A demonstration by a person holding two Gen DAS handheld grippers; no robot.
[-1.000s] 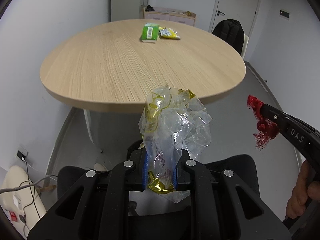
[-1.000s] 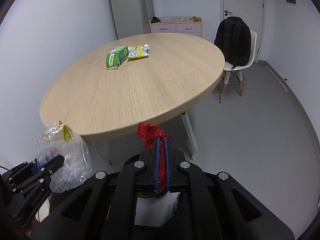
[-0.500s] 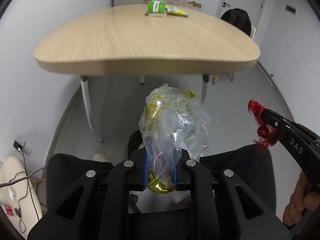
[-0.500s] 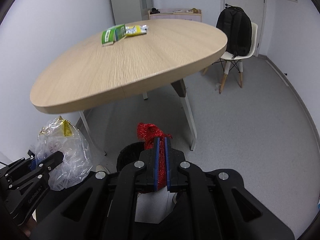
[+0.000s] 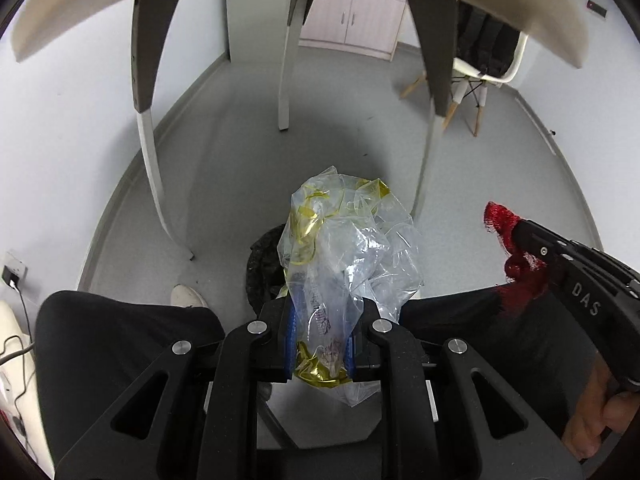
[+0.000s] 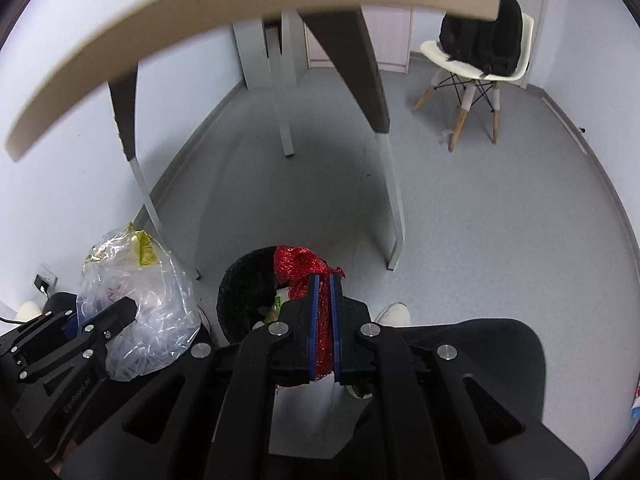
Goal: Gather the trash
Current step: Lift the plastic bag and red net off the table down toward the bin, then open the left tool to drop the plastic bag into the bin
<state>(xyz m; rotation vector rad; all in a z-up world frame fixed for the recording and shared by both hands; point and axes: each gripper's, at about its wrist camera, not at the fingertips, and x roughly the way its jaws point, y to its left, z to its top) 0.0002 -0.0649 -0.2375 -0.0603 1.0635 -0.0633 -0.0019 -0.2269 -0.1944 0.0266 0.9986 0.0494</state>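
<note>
Left claw (image 5: 319, 338): pinching the crumpled clear bag (image 5: 344, 248), low in the middle of the frame, probably to carry it to the bin.
Right claw (image 6: 323, 320): pressed together on the red mesh scrap (image 6: 298, 266), just above the bin's opening.
Black bin (image 6: 244, 288): on the floor under the desk (image 6: 240, 4), lower middle of the frame.
Left view: the bag hides most of the bin.
Right view: shows the bin's open mouth and green scraps inside.
</note>
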